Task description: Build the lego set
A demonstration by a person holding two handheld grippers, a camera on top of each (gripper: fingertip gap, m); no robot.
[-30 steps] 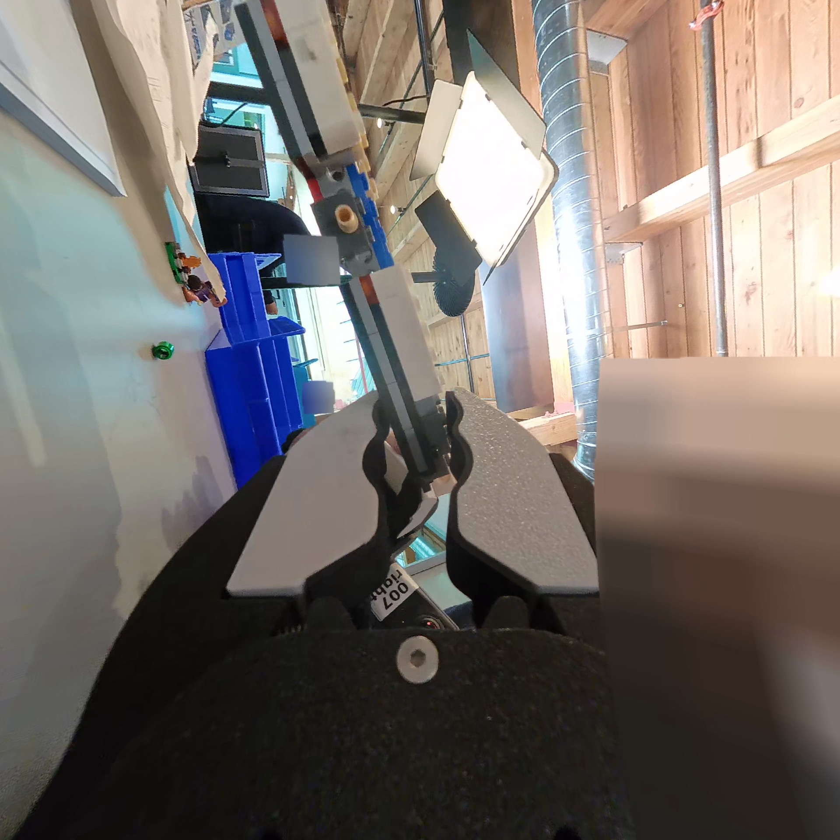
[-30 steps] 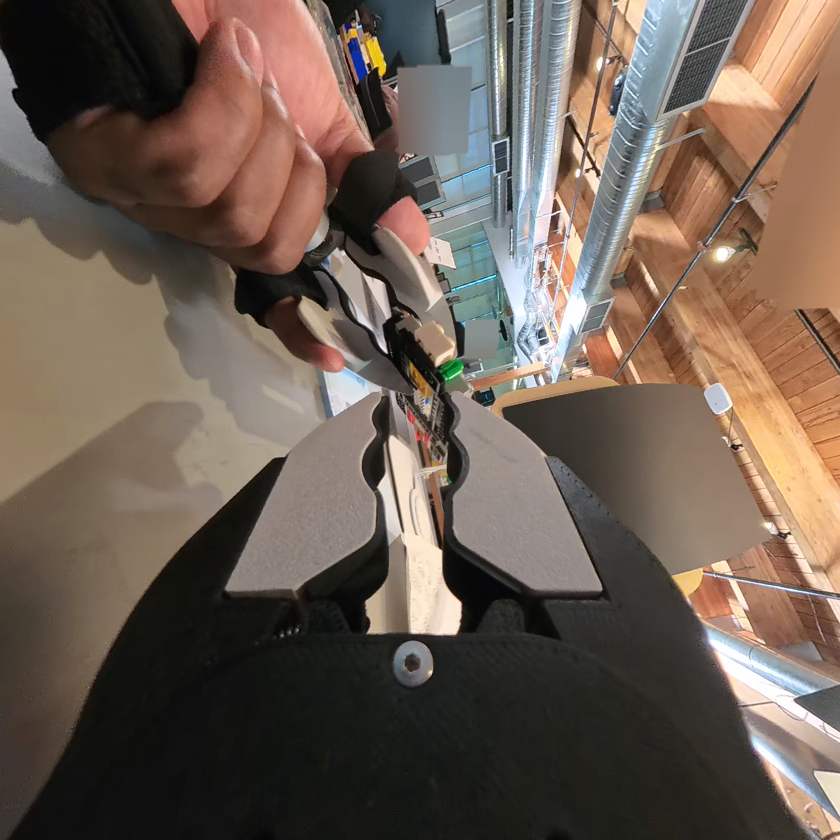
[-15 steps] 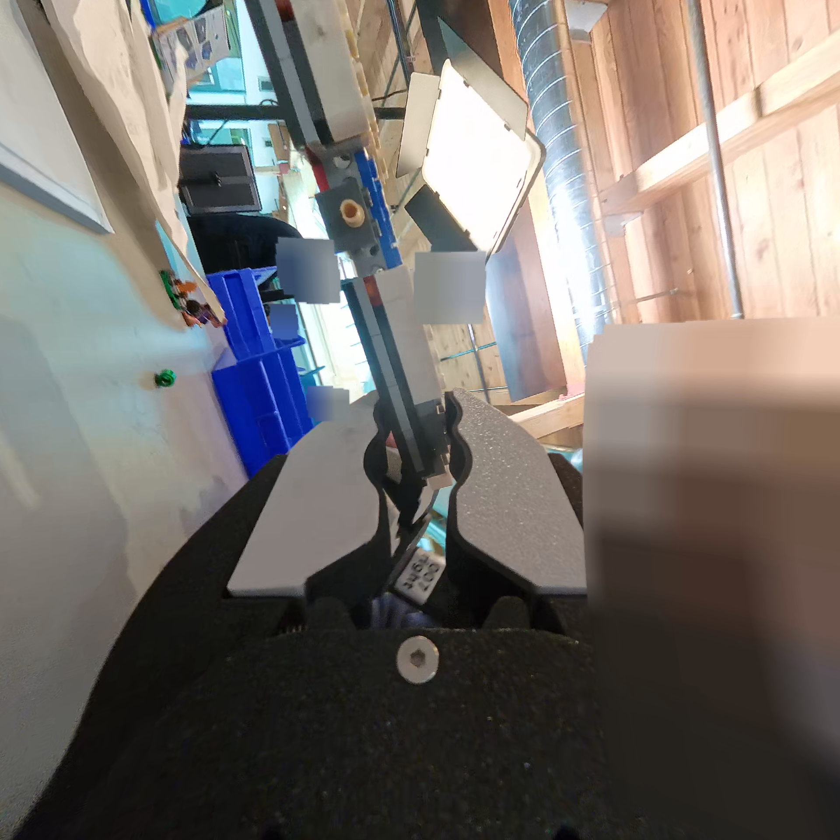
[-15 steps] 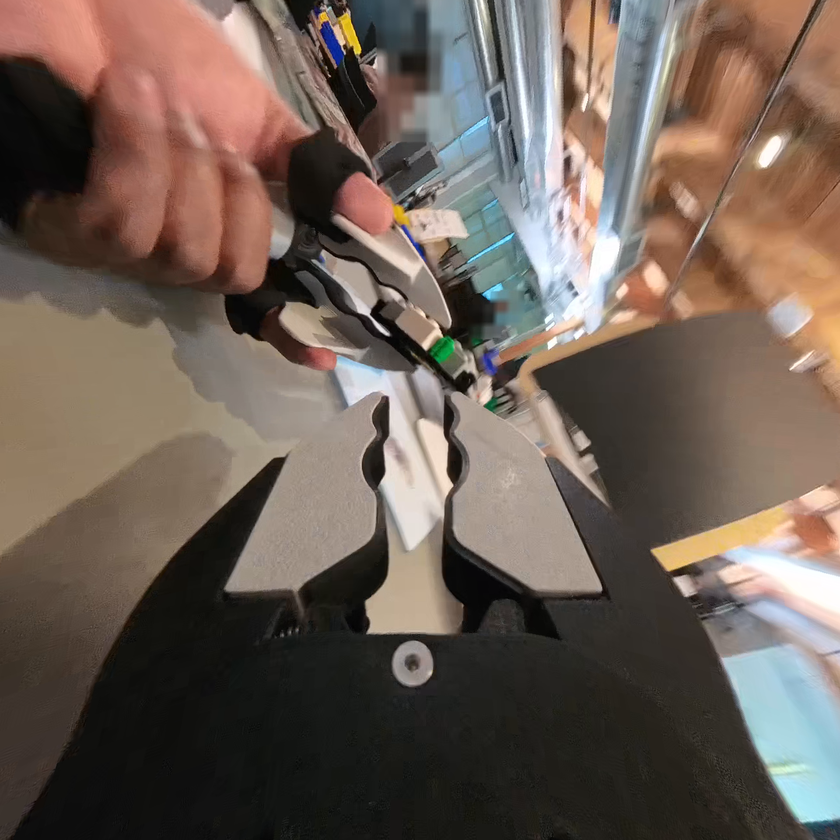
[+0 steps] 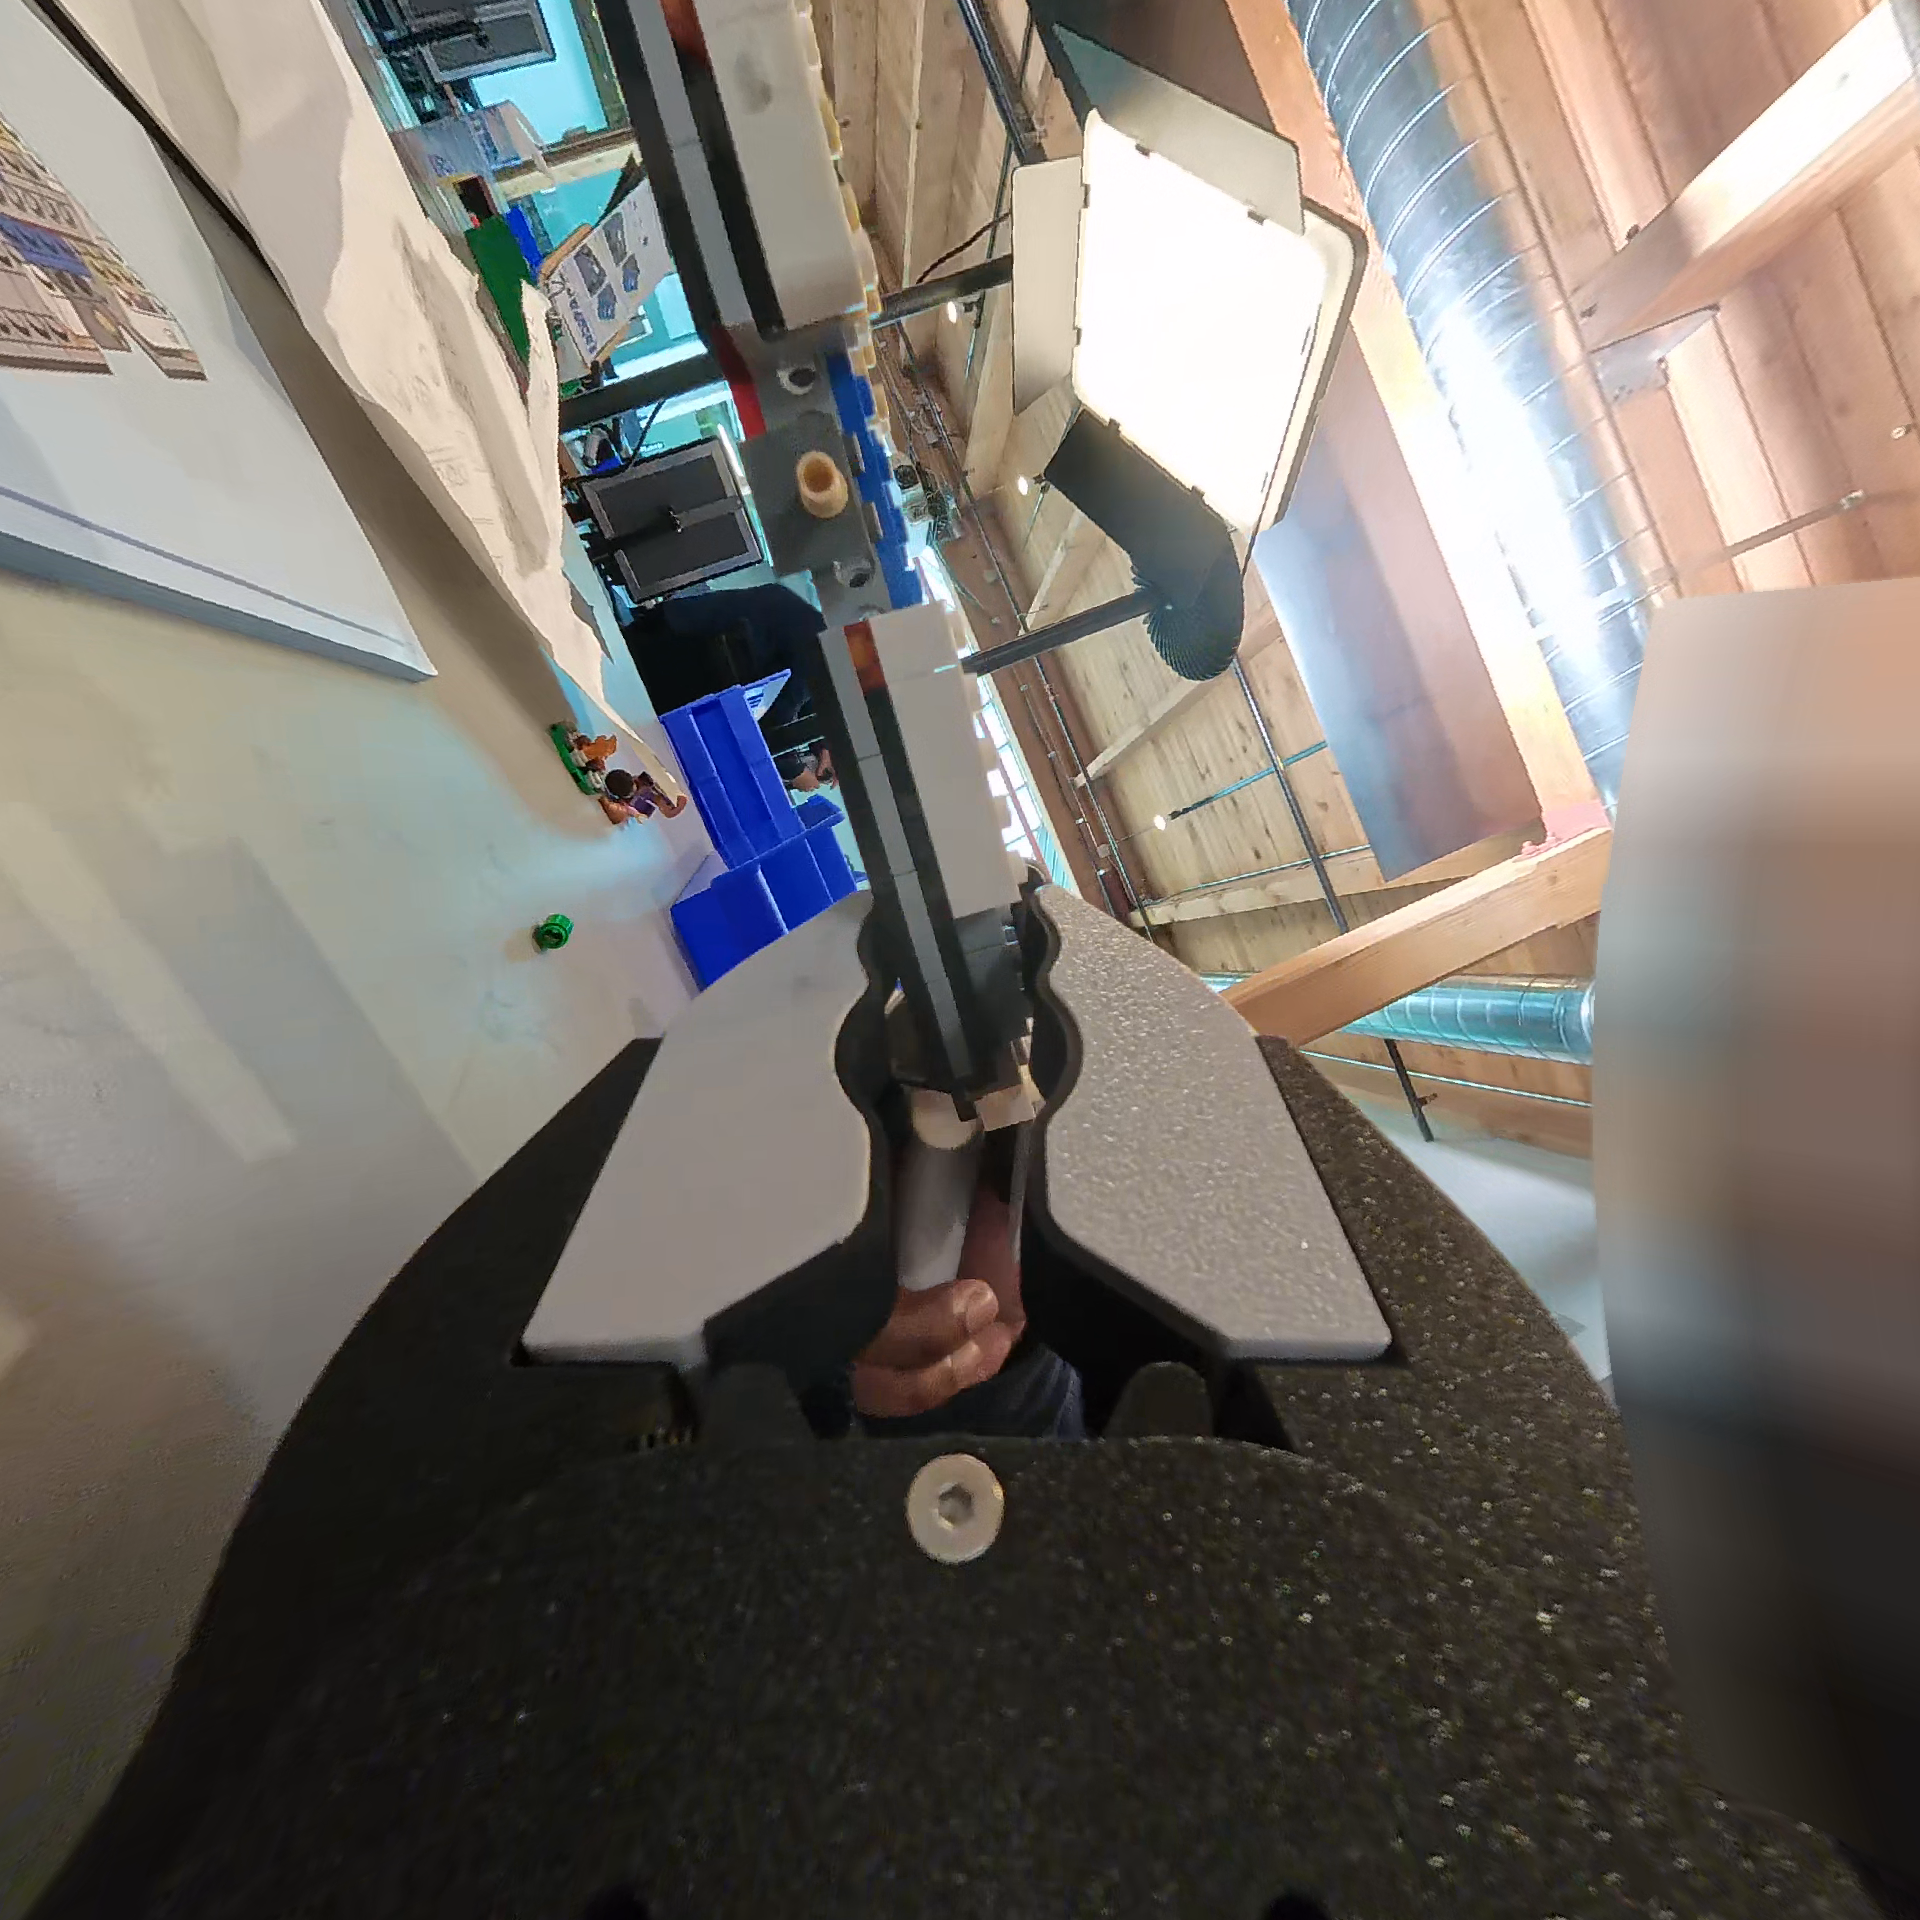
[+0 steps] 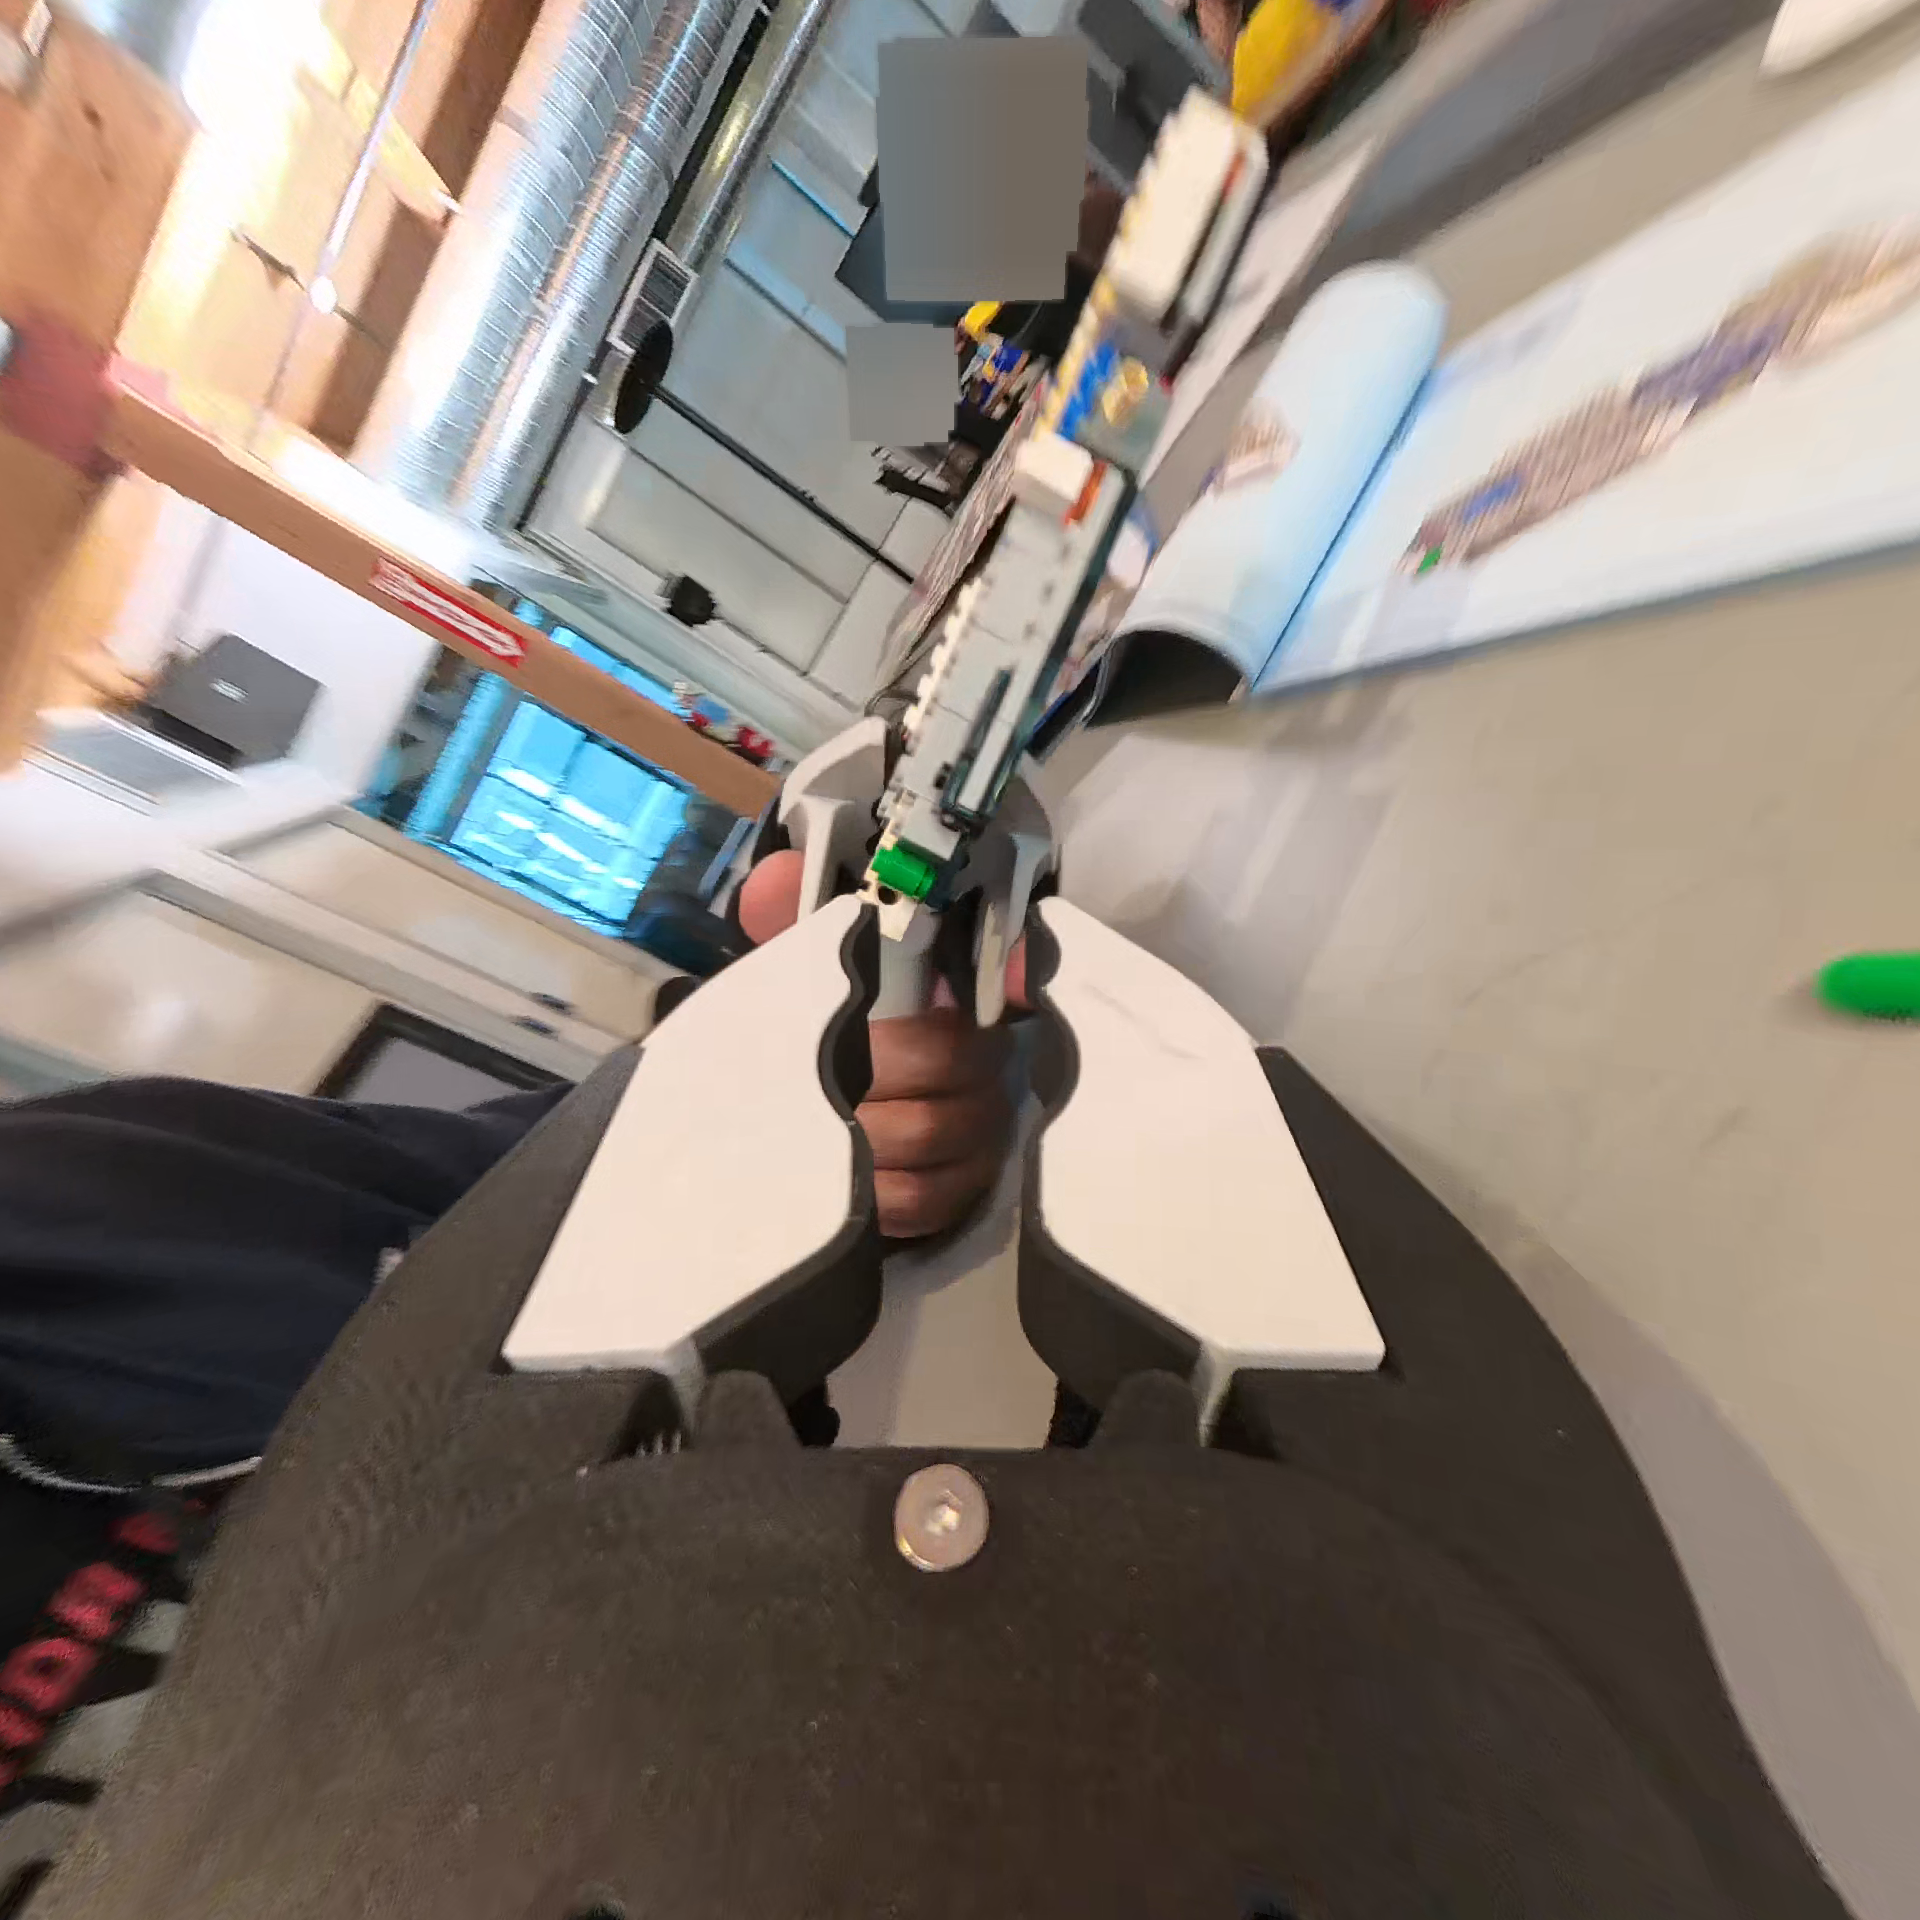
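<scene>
Our left gripper (image 5: 951,935) is clamped on one end of a long slab of grey, white, black and blue toy bricks (image 5: 935,790), both pads pressed to its faces. Most of the slab juts out well past the fingertips, so we judge that it could lever in the grasp. Our right gripper (image 6: 951,925) stands apart and empty, its tips just beside the slab's held end, where a small green stud (image 6: 899,868) sits. Beyond them a hand (image 6: 925,1132) grips the left tool.

On the pale table (image 5: 208,1039) lie a loose round green piece (image 5: 552,932), stacked blue plastic bins (image 5: 748,831) and a printed sheet (image 5: 83,312). Its print is too small to read.
</scene>
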